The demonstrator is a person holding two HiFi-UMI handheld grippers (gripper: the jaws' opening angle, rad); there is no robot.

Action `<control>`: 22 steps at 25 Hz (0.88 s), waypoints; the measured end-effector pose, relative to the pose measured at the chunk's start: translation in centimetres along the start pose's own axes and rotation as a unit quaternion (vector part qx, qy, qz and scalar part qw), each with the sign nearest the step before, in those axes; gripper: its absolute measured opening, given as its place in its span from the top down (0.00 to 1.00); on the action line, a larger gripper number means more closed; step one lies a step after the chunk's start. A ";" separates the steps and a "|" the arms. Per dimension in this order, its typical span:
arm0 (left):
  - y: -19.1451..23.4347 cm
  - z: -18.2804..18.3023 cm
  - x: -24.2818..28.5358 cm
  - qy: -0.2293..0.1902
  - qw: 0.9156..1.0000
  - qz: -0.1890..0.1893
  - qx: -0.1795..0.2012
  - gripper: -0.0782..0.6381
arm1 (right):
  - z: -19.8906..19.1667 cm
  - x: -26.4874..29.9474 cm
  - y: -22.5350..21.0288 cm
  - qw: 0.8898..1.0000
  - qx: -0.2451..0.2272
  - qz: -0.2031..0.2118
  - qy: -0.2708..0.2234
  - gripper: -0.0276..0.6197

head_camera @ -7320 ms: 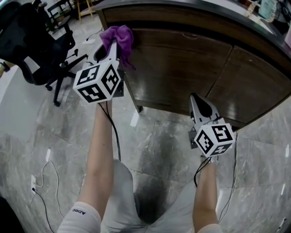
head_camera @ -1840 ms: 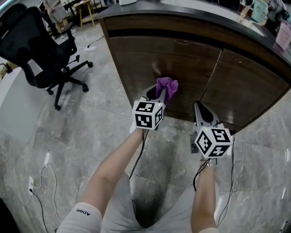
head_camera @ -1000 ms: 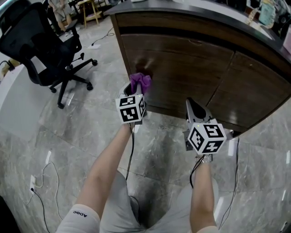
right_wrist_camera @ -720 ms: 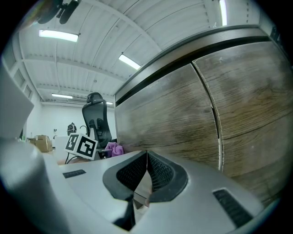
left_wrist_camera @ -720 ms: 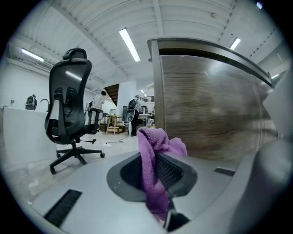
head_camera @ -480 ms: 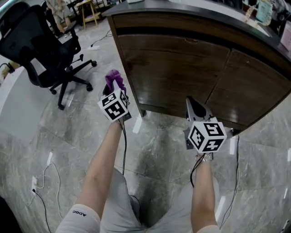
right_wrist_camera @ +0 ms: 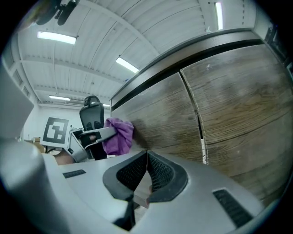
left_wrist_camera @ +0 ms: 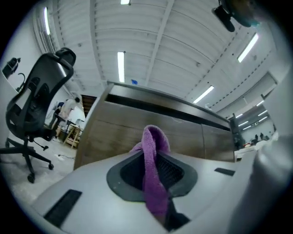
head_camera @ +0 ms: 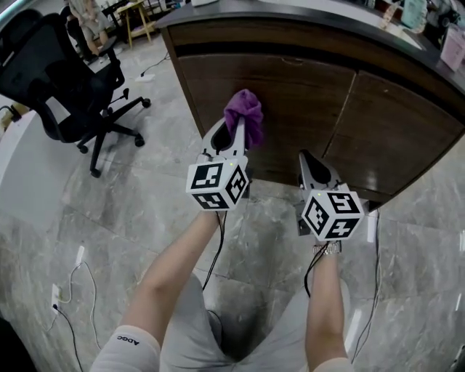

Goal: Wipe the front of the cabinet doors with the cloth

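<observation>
A purple cloth (head_camera: 245,116) is bunched at the tip of my left gripper (head_camera: 234,139), which is shut on it and holds it against the left cabinet door (head_camera: 290,109). In the left gripper view the cloth (left_wrist_camera: 153,164) hangs pinched between the jaws, with the dark wooden door (left_wrist_camera: 137,137) just ahead. My right gripper (head_camera: 311,168) is shut with nothing in it, low in front of the seam between the two doors. From the right gripper view the cloth (right_wrist_camera: 118,136) presses on the door (right_wrist_camera: 174,119), and the right door (right_wrist_camera: 247,105) fills the right side.
A black office chair (head_camera: 65,80) stands on the marble floor (head_camera: 109,211) to the left. A dark countertop (head_camera: 305,18) overhangs the doors. Cables (head_camera: 65,298) lie on the floor at the lower left. A wooden stool (head_camera: 138,14) stands far back.
My left gripper has swung the cloth from the floor side left of the cabinet back right and up onto the left door. The right gripper has barely moved.
</observation>
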State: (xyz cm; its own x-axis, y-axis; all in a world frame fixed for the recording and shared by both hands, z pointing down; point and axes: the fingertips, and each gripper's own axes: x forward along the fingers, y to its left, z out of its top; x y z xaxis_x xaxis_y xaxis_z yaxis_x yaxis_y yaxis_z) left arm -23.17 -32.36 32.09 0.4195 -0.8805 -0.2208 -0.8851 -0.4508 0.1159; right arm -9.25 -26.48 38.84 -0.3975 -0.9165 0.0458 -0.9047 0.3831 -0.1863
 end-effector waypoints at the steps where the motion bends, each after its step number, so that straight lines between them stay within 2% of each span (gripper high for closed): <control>1: -1.2 -0.9 0.3 0.010 1.000 -0.013 -0.006 0.81 | 0.1 -0.3 -0.2 1.000 -0.002 -0.001 0.001 0.91; 5: -6.2 -4.5 1.1 0.050 0.997 -0.059 -0.029 0.81 | 0.2 -1.9 -2.1 1.000 -0.004 -0.017 0.004 0.91; 13: -16.2 -13.0 2.1 0.131 0.980 -0.150 -0.005 0.81 | -0.1 -4.9 -5.4 0.999 0.008 -0.049 0.009 0.91; 19: -17.9 -16.9 3.5 0.155 0.978 -0.141 -0.013 0.81 | -1.1 -6.2 -7.3 0.997 0.012 -0.066 0.025 0.91; 22: -17.6 -17.9 3.8 0.162 0.977 -0.136 0.002 0.81 | -1.3 -6.4 -7.4 0.997 0.010 -0.066 0.026 0.91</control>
State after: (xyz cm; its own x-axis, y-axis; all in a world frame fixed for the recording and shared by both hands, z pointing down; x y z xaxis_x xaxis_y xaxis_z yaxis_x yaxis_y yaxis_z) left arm -2.36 -30.39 46.50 0.6801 -0.7291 0.0764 -0.7330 -0.6740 0.0920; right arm -0.20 -23.34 41.17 -0.2840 -0.9510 0.1226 -0.9463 0.2574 -0.1954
